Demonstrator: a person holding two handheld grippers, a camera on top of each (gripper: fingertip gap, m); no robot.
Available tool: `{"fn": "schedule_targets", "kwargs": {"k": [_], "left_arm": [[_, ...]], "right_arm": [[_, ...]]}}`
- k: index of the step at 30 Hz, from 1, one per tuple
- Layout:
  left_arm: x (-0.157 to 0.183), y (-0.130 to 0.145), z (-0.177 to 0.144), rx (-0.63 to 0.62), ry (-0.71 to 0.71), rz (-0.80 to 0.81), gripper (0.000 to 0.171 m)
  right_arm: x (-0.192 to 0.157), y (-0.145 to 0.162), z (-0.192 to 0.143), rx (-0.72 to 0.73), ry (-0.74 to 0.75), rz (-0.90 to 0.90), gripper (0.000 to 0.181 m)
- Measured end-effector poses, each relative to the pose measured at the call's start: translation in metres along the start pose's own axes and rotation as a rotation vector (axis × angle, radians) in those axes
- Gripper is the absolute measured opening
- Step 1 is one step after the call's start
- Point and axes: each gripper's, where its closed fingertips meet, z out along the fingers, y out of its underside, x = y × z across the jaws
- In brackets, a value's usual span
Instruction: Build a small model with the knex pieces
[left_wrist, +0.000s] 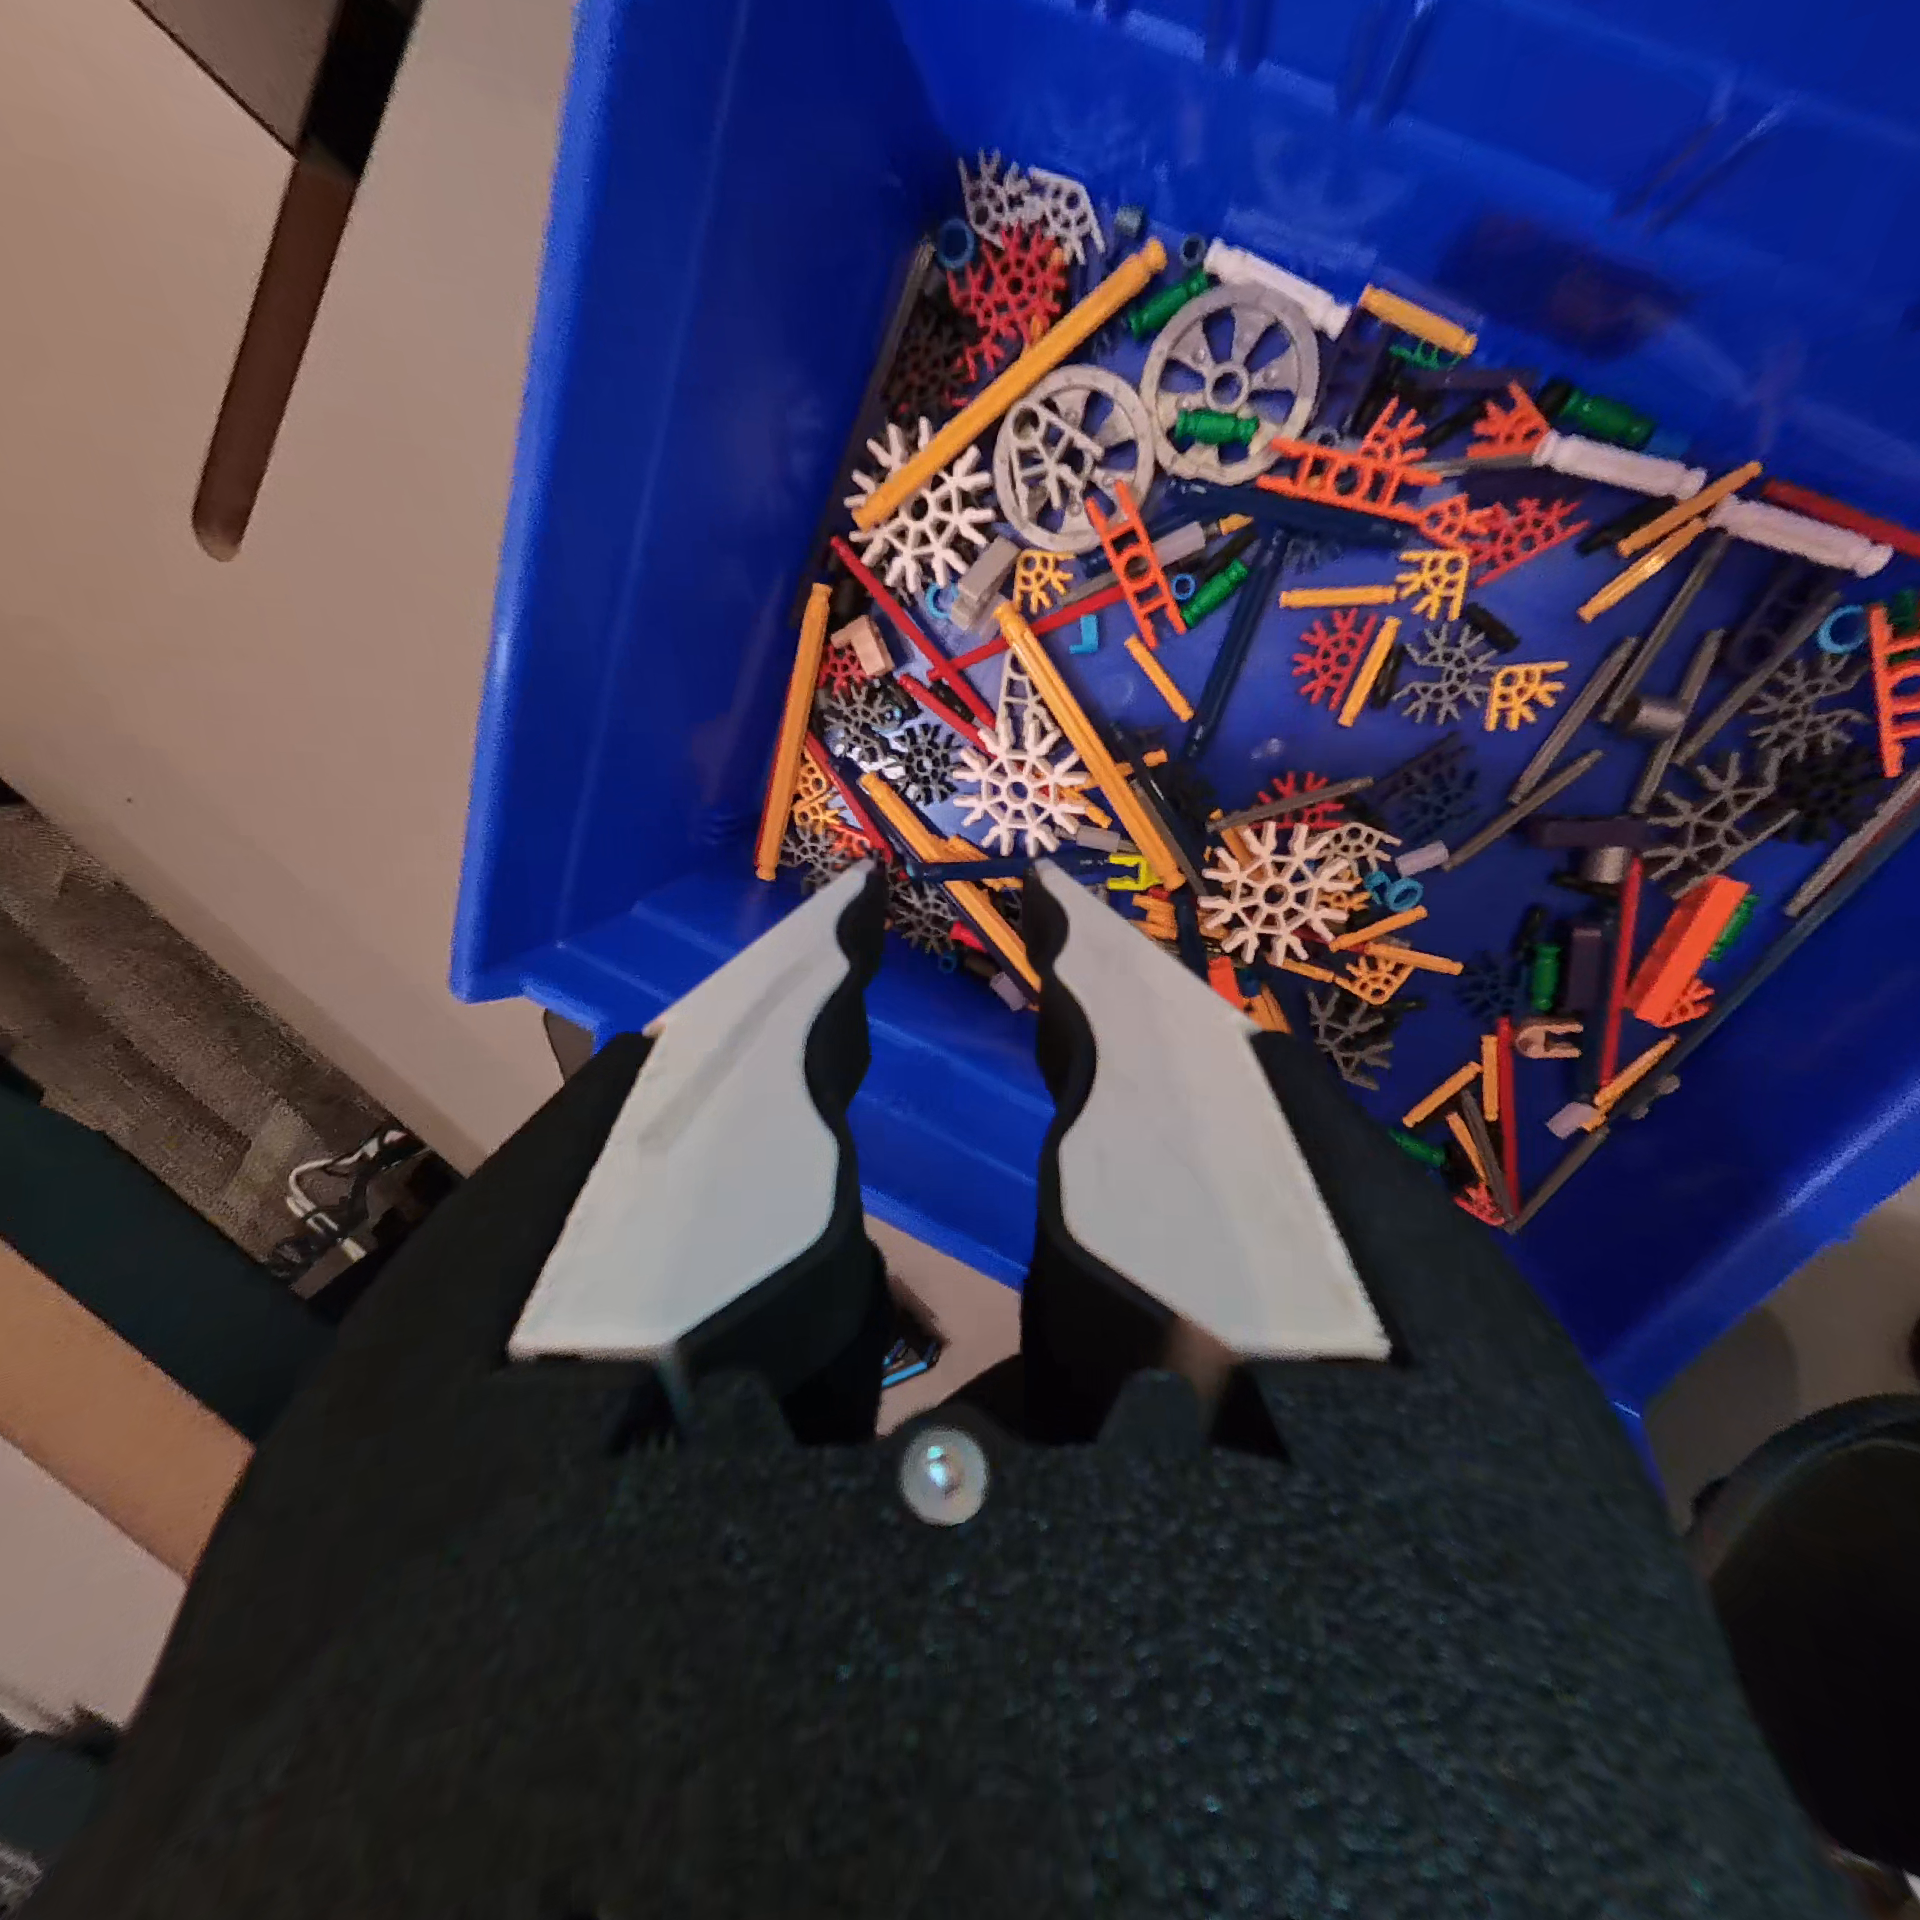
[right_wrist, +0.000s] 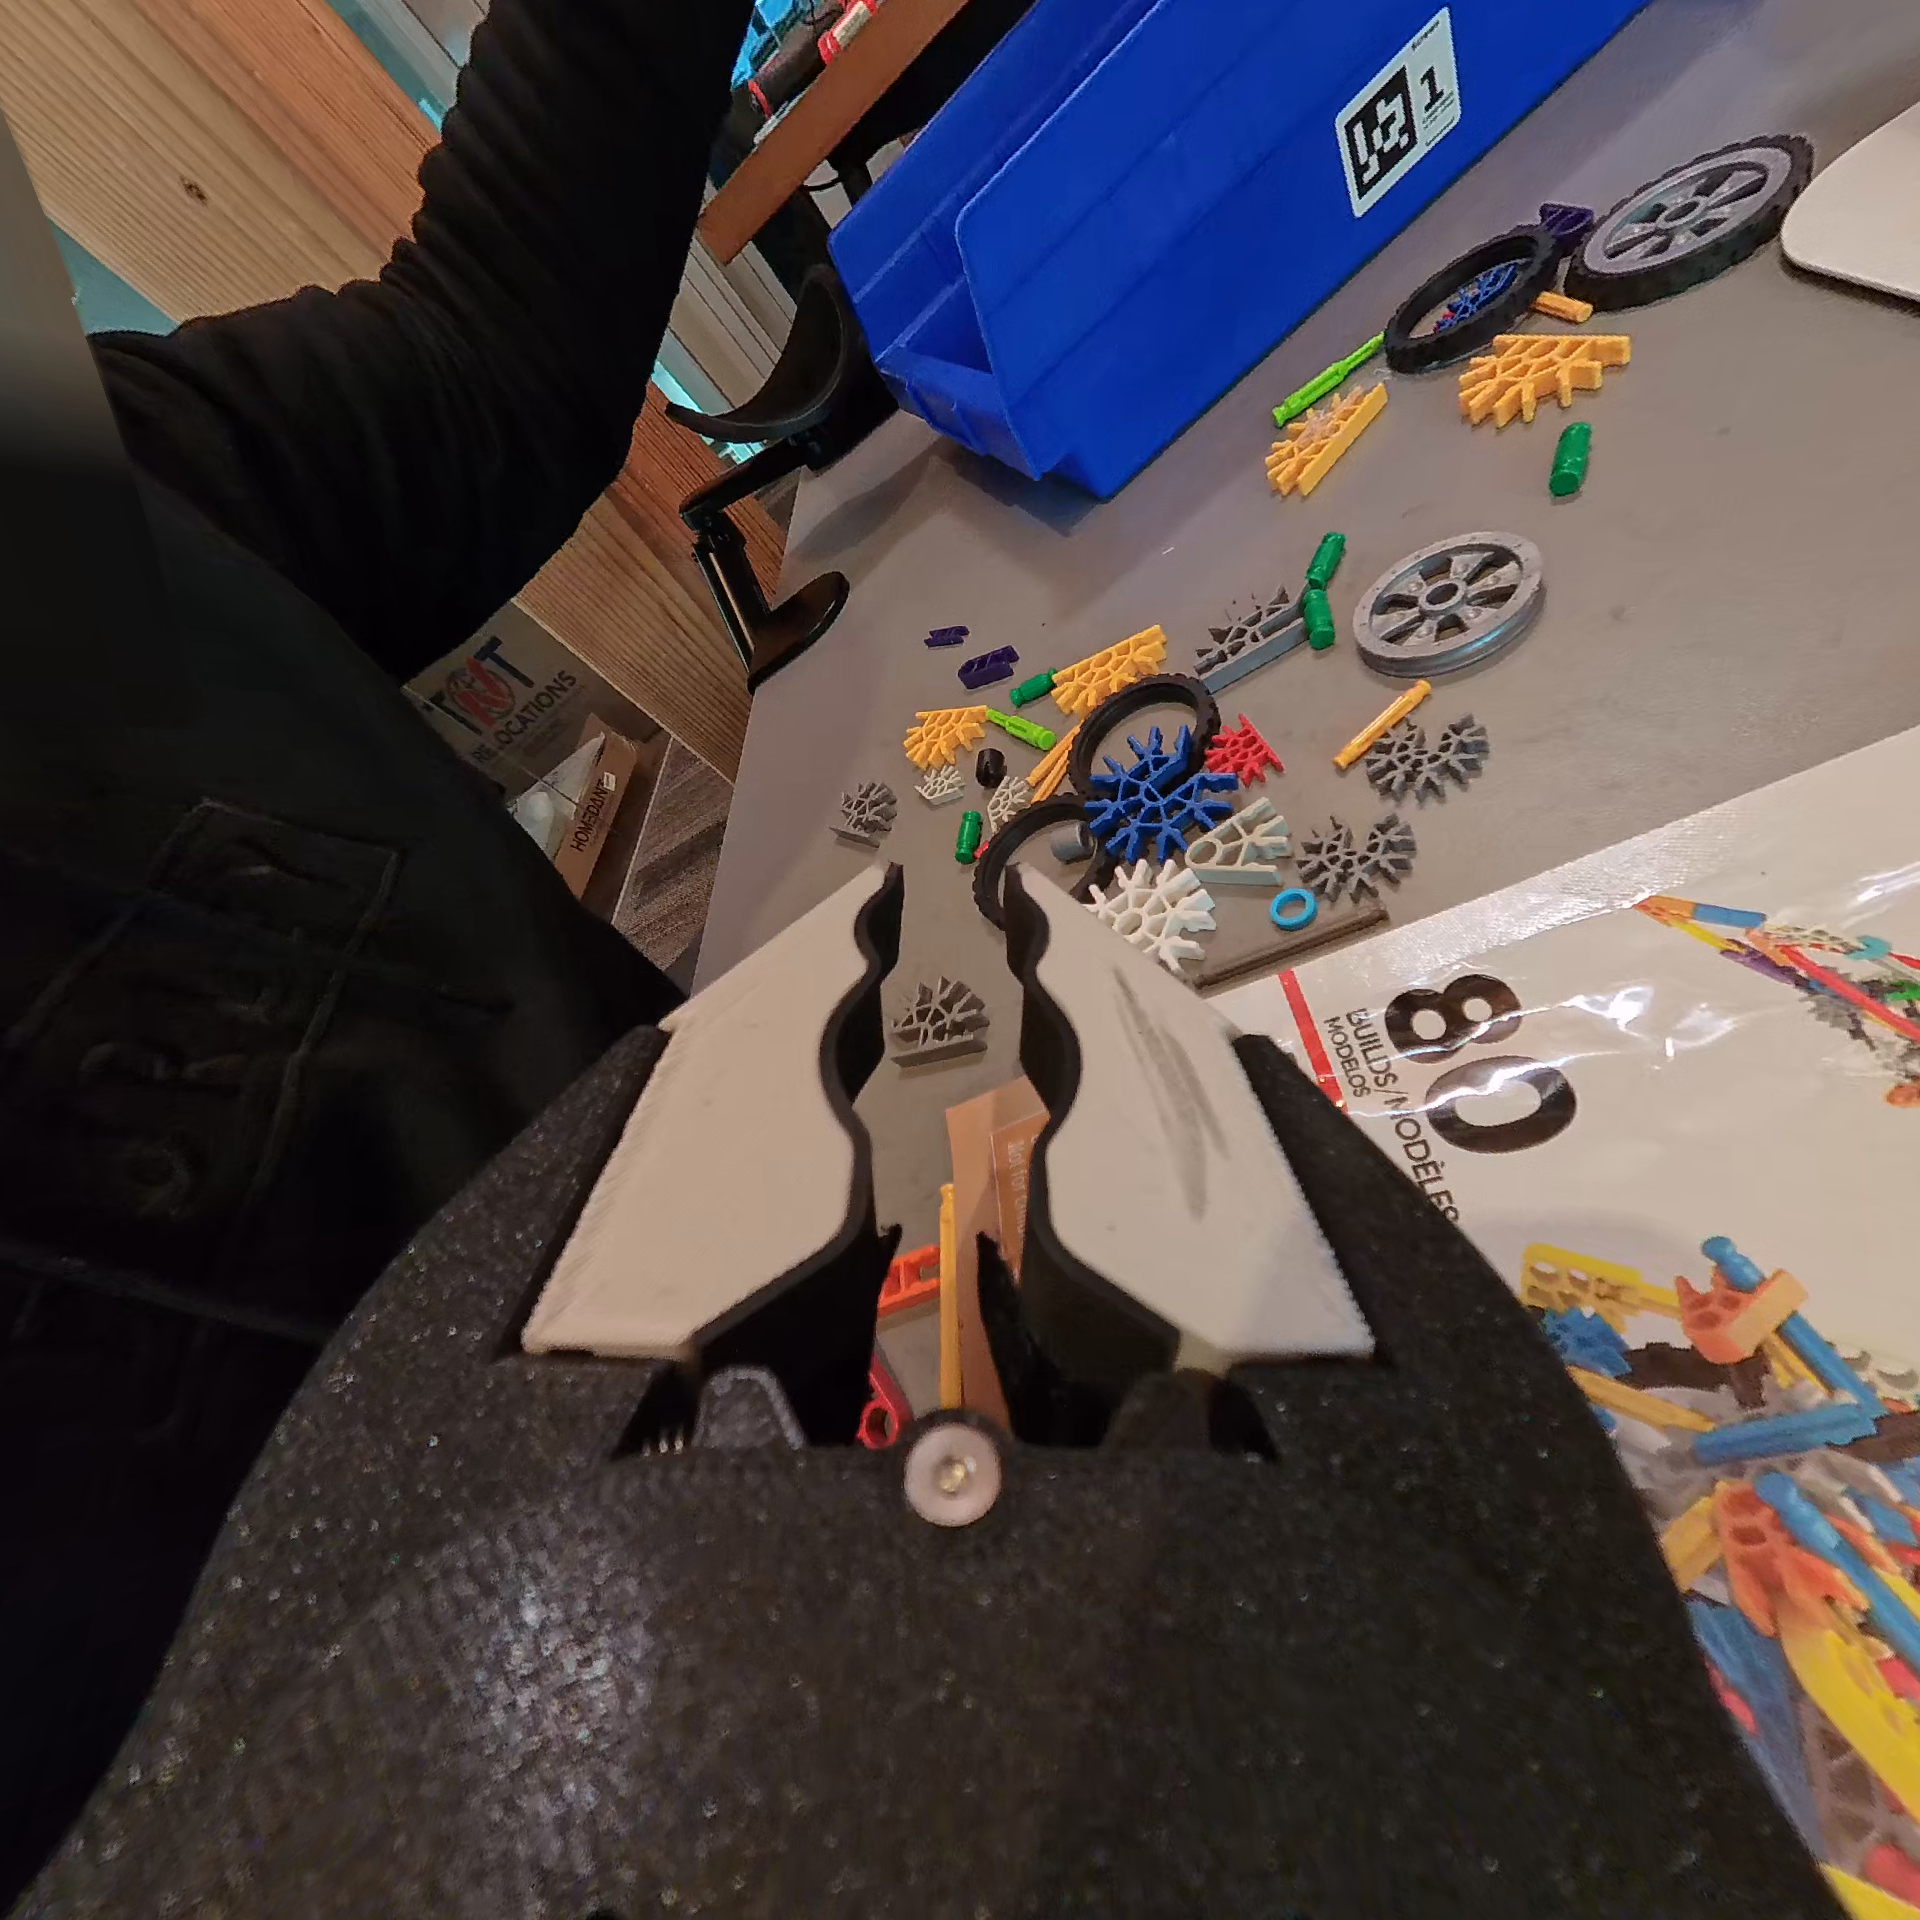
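Left wrist view: the left gripper (left_wrist: 951, 883) hovers over the near rim of a blue bin (left_wrist: 675, 520), jaws apart and empty. The bin floor is strewn with loose construction-toy pieces: white snowflake connectors (left_wrist: 1018, 784), two grey wheels (left_wrist: 1229, 379), yellow rods (left_wrist: 1008, 384).

Right wrist view: the right gripper (right_wrist: 951, 883) hangs low over the grey tabletop (right_wrist: 1143, 520), jaws apart, holding nothing. A grey connector (right_wrist: 938, 1023) lies between the fingers on the tabletop; a black tyre ring (right_wrist: 1003, 862) sits just beyond the tips, beside a blue snowflake connector (right_wrist: 1153, 795). A bagged instruction booklet (right_wrist: 1558, 1143) lies to the right, the blue bin (right_wrist: 1143, 260) far beyond.
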Motion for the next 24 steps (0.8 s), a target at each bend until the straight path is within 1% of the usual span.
{"fn": "schedule_targets", "kwargs": {"k": [5, 8, 11, 14, 19, 24], "left_arm": [[0.001, 0.009, 0.011, -0.080, -0.010, 0.033, 0.029], [-0.002, 0.011, 0.013, -0.090, -0.006, 0.031, 0.032], [-0.003, 0.014, 0.013, -0.112, -0.003, 0.039, 0.040], [-0.001, 0.020, 0.015, -0.149, 0.010, 0.055, 0.058], [0.005, 0.026, 0.020, -0.193, 0.035, 0.081, 0.067], [0.010, 0.026, 0.023, -0.210, 0.070, 0.104, 0.072]], "right_arm": [[-0.001, 0.000, 0.000, 0.000, -0.002, -0.004, 0.018], [-0.001, 0.000, 0.000, -0.003, -0.002, -0.006, 0.018], [-0.001, 0.000, 0.000, -0.003, -0.003, -0.007, 0.018], [-0.001, 0.001, 0.000, -0.006, -0.003, -0.010, 0.018], [-0.001, 0.001, 0.001, -0.007, -0.005, -0.011, 0.018], [-0.002, 0.001, 0.000, -0.006, -0.007, -0.012, 0.018]]}}
